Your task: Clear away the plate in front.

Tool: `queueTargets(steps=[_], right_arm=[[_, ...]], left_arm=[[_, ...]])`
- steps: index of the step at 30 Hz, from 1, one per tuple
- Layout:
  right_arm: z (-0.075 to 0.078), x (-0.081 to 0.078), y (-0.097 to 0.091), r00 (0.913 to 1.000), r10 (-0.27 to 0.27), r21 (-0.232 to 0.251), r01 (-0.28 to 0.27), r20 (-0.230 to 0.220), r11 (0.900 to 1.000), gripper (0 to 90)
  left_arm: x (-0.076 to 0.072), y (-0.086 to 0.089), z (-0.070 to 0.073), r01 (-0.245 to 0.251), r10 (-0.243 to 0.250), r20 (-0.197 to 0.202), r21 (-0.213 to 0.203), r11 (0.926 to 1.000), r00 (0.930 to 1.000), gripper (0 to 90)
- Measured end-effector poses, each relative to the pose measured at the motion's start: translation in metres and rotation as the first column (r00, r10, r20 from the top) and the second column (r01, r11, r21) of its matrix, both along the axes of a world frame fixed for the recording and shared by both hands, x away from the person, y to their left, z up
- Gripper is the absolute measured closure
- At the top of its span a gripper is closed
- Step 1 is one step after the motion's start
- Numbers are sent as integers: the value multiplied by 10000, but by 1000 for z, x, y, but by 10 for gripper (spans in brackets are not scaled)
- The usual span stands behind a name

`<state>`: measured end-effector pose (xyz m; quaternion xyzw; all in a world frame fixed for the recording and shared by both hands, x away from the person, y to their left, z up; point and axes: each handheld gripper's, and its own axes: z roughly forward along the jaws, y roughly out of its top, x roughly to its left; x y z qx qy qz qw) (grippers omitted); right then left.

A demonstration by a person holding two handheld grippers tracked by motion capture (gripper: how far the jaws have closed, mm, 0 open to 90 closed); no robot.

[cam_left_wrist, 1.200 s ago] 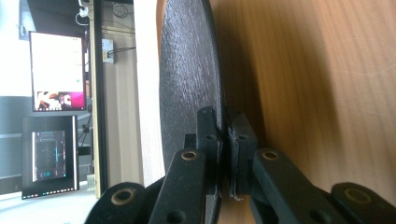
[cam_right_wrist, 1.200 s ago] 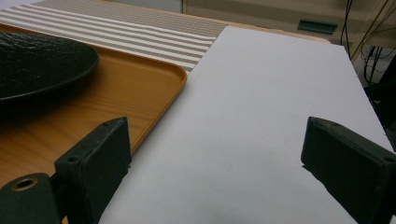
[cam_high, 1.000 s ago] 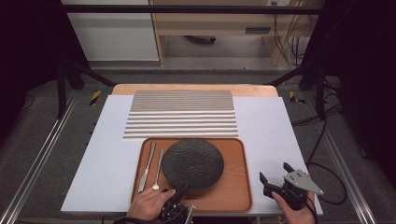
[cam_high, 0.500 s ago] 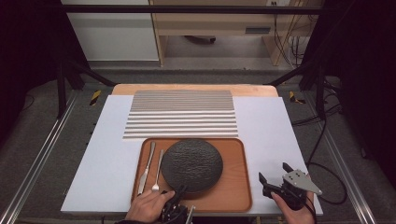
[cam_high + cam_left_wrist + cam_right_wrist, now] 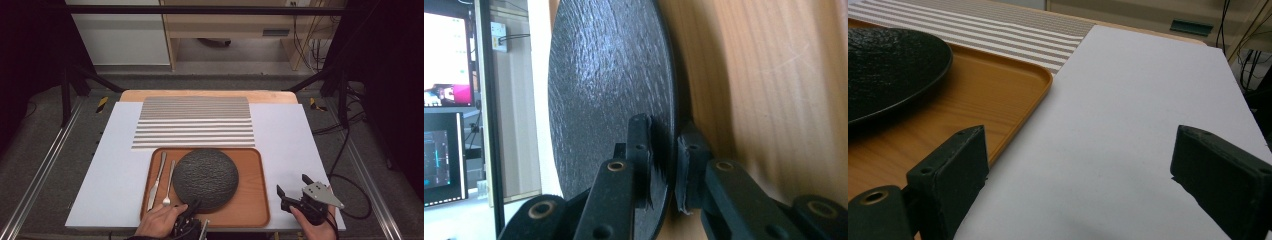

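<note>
I see the dark plate [image 5: 205, 177] lying on the wooden tray [image 5: 252, 197], toward the tray's left half. The plate is round, shallow and matte charcoal, with a rough, pebbled surface that catches a dull sheen in the left gripper view [image 5: 609, 90]. The tray is rectangular with rounded corners and a low raised rim, and its orange-brown grain runs lengthwise. Left of the plate on the tray lie a metal knife [image 5: 157, 180] and a metal fork [image 5: 169, 184], side by side, both slim and polished.

My left gripper [image 5: 192, 209] sits at the plate's near edge. Its fingers [image 5: 640, 150] straddle the rim, one above and one beneath, and they have just been opening; a narrow gap shows at the rim, so the grip is released.

My right gripper [image 5: 295, 187] hovers over the worktop right of the tray, its fingers [image 5: 950, 172] spread wide with nothing between them.

The worktop [image 5: 120, 165] is covered by a smooth white sheet, with a striped grey-and-white mat [image 5: 195, 122] behind the tray. Beyond stand pale cabinets, dark frame struts and loose cables on a grey floor.
</note>
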<state>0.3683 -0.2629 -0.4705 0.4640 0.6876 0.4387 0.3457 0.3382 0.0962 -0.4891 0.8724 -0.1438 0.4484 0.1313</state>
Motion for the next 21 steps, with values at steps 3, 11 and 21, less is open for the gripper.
queueTargets(steps=[3, 11, 21], right_arm=[[0, 0, 0, 10000, -1, -7, 1, 7, 10000, 88], [0, 0, 1, 10000, 11, -33, -11, -6, 10000, 87], [0, 0, 0, 10000, 11, -21, -11, -20, 10000, 88]], left_arm=[[2, 2, 2, -159, 153, -183, -361, 9992, 9997, 752], [13, 13, 11, -1087, 862, -1155, -2054, 9726, 9896, 436], [24, 23, 18, -1853, 451, -3259, -4134, 8915, 9443, 211]])
